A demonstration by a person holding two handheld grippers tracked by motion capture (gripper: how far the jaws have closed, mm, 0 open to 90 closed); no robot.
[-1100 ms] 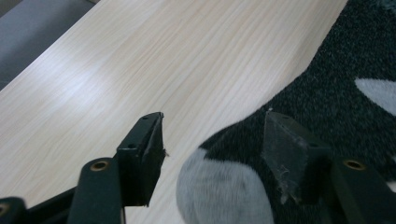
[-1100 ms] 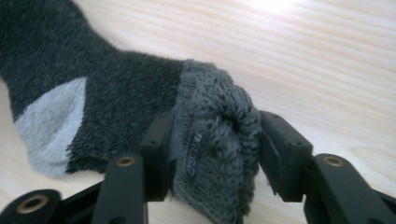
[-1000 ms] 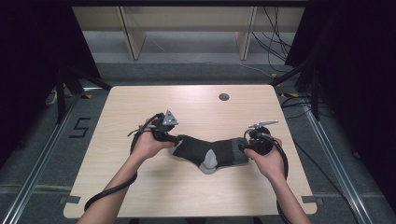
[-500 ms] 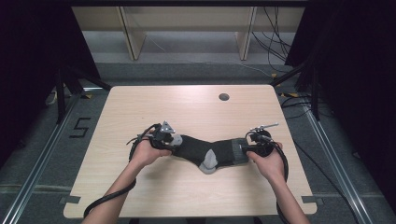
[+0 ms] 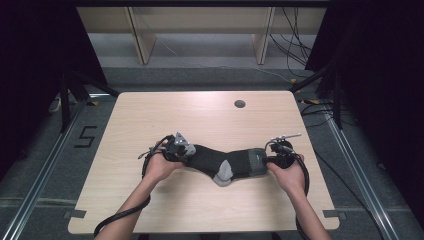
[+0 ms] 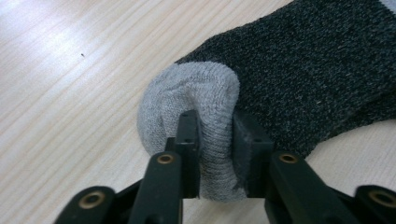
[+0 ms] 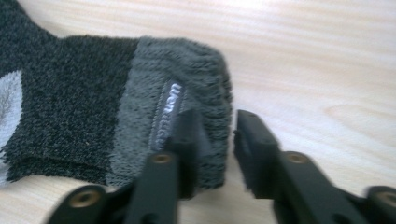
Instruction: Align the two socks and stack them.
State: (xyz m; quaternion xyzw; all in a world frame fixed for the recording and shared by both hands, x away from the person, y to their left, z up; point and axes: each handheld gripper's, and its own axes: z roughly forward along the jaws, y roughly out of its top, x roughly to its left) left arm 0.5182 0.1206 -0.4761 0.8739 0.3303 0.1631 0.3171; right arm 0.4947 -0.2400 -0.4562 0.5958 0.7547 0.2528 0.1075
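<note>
Near the bottom middle of the high view, a dark grey knitted sock with a light grey toe and heel [image 5: 225, 162] lies flat on the pale wooden table [image 5: 150, 120]. It stretches from left to right between two hands.

The left gripper [image 6: 215, 135] is at the sock's left end. In the left gripper view its two black jaws are squeezed onto the light grey toe [image 6: 187, 98], with the soft cloth bunched between them. So it has a firm hold there.

The right gripper [image 7: 212, 128] is at the other end, by the darker ribbed cuff [image 7: 187, 79] with its small label [image 7: 168, 109]. In the right gripper view one jaw lies over the cuff edge and the other sits on bare table beside it, with a gap between. It looks partly open, so the cuff is probably not pinched.

I think each end is taken so the sock can be pulled straight and flat. Holding both ends keeps it from curling.

A small dark round hole [image 5: 239, 104] sits in the table's upper right part, well apart from the sock.
</note>
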